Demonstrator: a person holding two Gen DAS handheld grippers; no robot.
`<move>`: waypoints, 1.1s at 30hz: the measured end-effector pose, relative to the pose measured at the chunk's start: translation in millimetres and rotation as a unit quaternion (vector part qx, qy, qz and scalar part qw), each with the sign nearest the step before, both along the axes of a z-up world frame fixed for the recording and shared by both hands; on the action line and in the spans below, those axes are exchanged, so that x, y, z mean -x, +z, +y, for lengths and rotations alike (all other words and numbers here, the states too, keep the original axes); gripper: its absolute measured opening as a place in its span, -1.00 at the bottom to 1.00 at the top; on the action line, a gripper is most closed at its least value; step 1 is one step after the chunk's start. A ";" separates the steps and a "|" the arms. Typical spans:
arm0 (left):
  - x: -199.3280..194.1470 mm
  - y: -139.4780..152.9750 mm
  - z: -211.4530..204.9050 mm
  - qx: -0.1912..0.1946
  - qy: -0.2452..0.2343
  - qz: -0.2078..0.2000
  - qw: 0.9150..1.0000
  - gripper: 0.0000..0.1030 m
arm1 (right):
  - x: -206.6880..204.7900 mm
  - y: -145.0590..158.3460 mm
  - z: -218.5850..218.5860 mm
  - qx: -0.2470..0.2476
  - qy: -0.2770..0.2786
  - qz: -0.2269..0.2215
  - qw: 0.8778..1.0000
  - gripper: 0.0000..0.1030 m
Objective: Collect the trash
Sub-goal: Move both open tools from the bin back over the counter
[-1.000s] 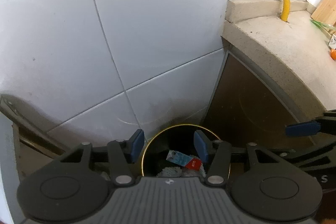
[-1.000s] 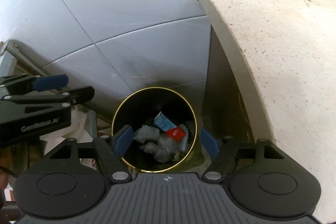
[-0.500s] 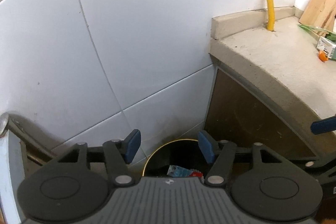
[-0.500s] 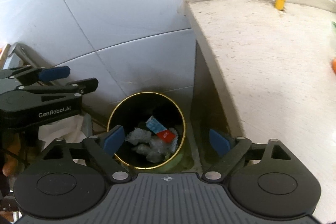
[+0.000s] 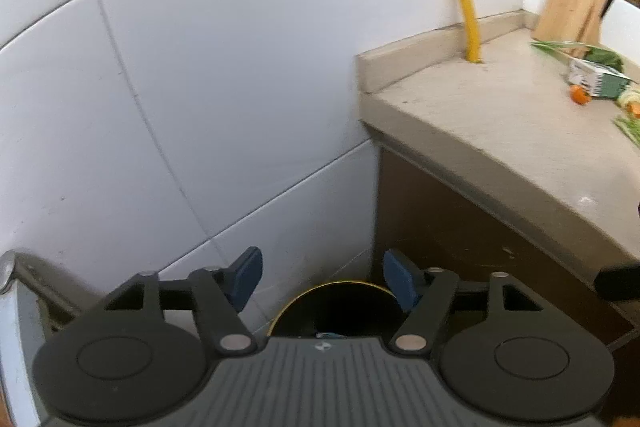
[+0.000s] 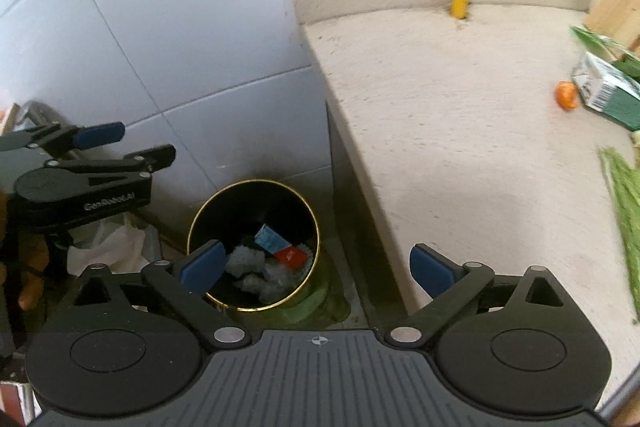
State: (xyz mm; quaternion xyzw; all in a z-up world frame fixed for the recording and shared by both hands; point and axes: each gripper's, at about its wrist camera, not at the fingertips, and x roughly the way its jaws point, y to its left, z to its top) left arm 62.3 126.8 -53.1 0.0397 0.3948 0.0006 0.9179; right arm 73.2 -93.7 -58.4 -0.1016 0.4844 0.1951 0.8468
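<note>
Risen since a second ago, both tongs, with the bin smaller in view and more worktop showing. Right tongs [image 6: 316, 269] spreading to nearly full width, nothing between the blue pads. Left tongs [image 5: 322, 279] opening too, about halfway, also empty. Below and beyond: black bin [image 6: 304, 219] with a gold rim, on the floor in the corner between tiled wall [image 5: 200, 87] and worktop [image 6: 460, 131], holding crumpled wrappers and a blue-and-red packet [image 6: 276, 245]. Farther right on the worktop: green carton [image 6: 608, 93], orange scrap [image 6: 567, 95], greens.
</note>
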 end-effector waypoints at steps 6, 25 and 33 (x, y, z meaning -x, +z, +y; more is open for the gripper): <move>10.6 12.8 -18.4 -0.001 -0.028 -0.014 1.000 0.22 | 14.0 21.2 -17.8 0.011 -0.007 -0.042 0.999 0.98; 3.3 60.3 -104.2 -0.021 -0.126 -0.047 0.991 0.39 | 19.2 53.9 -112.5 -0.009 -0.105 -0.094 0.990 0.99; -11.3 67.5 -148.3 -0.028 -0.177 -0.050 0.983 0.44 | 19.0 61.3 -154.8 -0.013 -0.155 -0.108 0.982 1.00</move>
